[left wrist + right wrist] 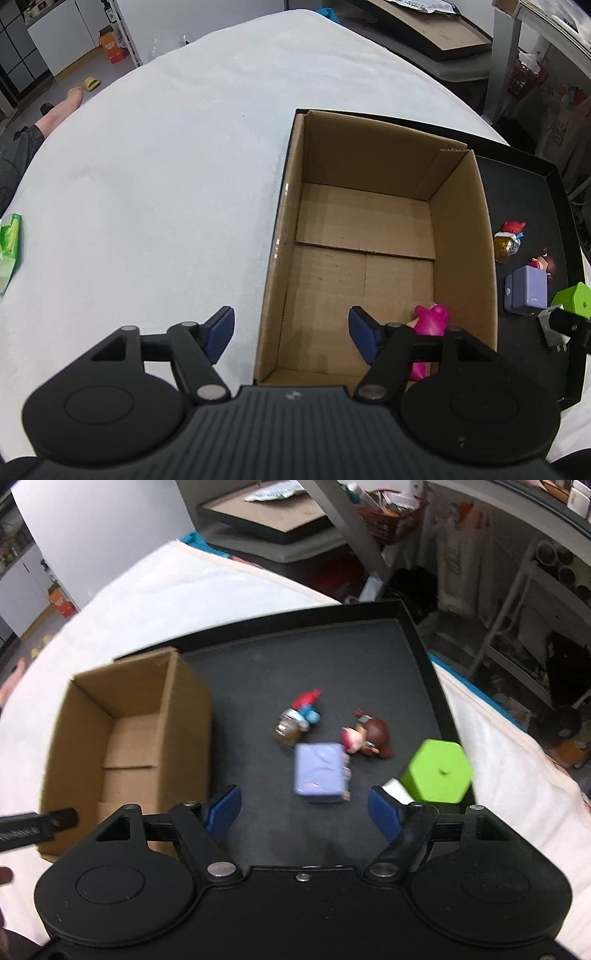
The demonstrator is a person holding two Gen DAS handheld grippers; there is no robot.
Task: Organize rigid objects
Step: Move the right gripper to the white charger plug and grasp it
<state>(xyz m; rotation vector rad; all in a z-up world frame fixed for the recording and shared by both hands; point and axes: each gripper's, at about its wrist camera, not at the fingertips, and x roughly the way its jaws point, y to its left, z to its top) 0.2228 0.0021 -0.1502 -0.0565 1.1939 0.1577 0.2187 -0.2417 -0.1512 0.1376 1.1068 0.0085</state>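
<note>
An open cardboard box (373, 236) (125, 734) stands on a black tray (332, 657) (524, 192). A pink toy (430, 325) lies in the box's near right corner. My left gripper (291, 334) is open and empty above the box's near left wall. On the tray lie a lilac box (320, 772) (526, 290), a green hexagonal block (439, 771) (574, 299), a brown-haired doll (365, 738) (543, 264) and a red-capped figure with an amber jar (299, 720) (508, 240). My right gripper (304, 812) is open and empty, just short of the lilac box.
The tray sits on a white cloth-covered table (166, 184). A green packet (9, 247) lies at the table's left edge. A white piece (397, 790) lies beside the green block. Shelves and clutter (517, 609) stand beyond the table.
</note>
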